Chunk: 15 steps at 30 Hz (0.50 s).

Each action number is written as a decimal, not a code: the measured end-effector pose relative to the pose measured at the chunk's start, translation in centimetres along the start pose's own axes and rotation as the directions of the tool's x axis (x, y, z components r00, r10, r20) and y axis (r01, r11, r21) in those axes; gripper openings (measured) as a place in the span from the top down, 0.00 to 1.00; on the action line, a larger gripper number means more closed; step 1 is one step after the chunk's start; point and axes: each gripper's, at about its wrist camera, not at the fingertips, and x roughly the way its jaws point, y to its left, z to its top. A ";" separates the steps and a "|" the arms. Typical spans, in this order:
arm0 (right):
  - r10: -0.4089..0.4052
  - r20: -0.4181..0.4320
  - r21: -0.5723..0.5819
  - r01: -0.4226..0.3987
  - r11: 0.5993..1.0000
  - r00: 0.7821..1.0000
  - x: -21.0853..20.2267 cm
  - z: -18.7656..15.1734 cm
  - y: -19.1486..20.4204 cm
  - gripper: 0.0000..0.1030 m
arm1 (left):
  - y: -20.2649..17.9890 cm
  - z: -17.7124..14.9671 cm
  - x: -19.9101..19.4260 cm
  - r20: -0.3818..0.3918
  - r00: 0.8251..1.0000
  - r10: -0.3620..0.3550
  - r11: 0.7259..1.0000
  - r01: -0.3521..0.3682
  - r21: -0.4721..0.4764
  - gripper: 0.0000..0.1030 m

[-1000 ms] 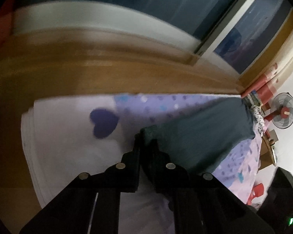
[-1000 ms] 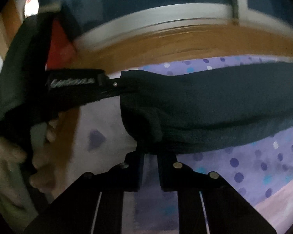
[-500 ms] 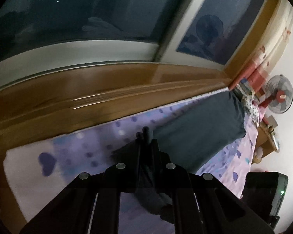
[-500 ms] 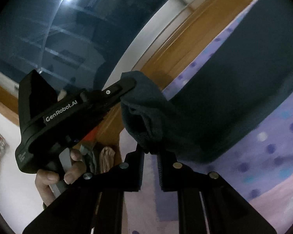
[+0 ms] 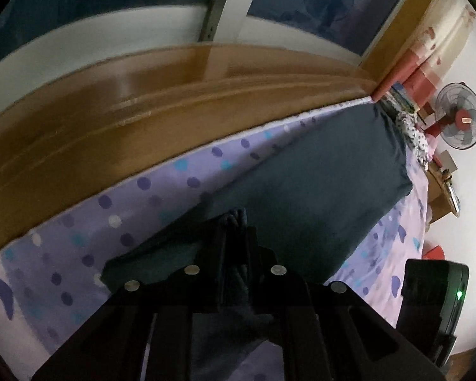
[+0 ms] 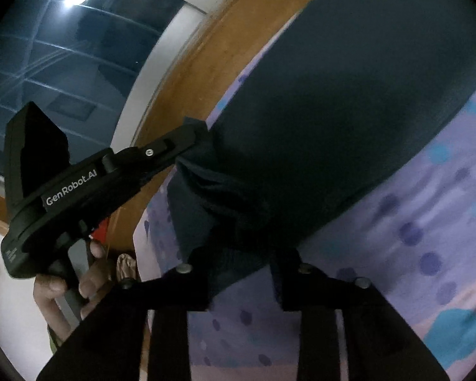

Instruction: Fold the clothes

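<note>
Dark blue garment (image 5: 317, 184) lies folded lengthwise on the dotted purple bed sheet (image 5: 89, 231), beside the wooden ledge (image 5: 111, 111). Left hand-held gripper (image 5: 236, 219) pinches one end corner between narrow jaws, apparently to lay it over. Right hand-held gripper (image 6: 241, 254) has its jaws opening, cloth loose between them, probably to drop its corner in place.

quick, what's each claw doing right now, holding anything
left claw: shut on the dark garment, edge pinched between its fingers, jaws just starting to open
right claw: jaws opening, garment still between them, pads no longer pressing
</note>
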 end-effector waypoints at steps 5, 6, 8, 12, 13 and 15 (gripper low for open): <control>-0.106 0.096 -0.194 0.123 0.973 0.990 -3.3 0.6 1.9 0.65 | 0.4 0.3 -3.1 0.061 0.998 0.027 0.999 -0.026 -0.026 0.88; -0.144 0.127 -0.245 0.172 0.954 0.981 -3.8 0.7 2.6 0.65 | 0.5 0.3 -3.4 0.067 0.997 0.034 0.999 -0.032 -0.039 0.87; -0.149 0.157 -0.327 0.194 0.925 0.976 -3.4 1.3 3.6 0.65 | 0.5 0.2 -3.3 0.066 0.997 0.045 0.998 -0.042 -0.047 0.87; -0.101 0.133 -0.451 0.151 0.880 0.986 -1.8 1.7 5.1 0.67 | 0.0 -0.2 -1.6 0.030 0.998 0.052 0.998 -0.051 -0.046 0.87; -0.094 0.122 -0.473 0.142 0.870 0.988 -1.3 1.6 5.3 0.69 | -0.2 -0.3 -0.9 0.014 0.999 0.052 0.998 -0.051 -0.042 0.87; -0.121 0.108 -0.516 0.159 0.842 0.987 0.5 1.5 5.3 0.72 | -0.5 -0.4 0.8 -0.017 0.998 0.053 0.998 -0.053 -0.037 0.87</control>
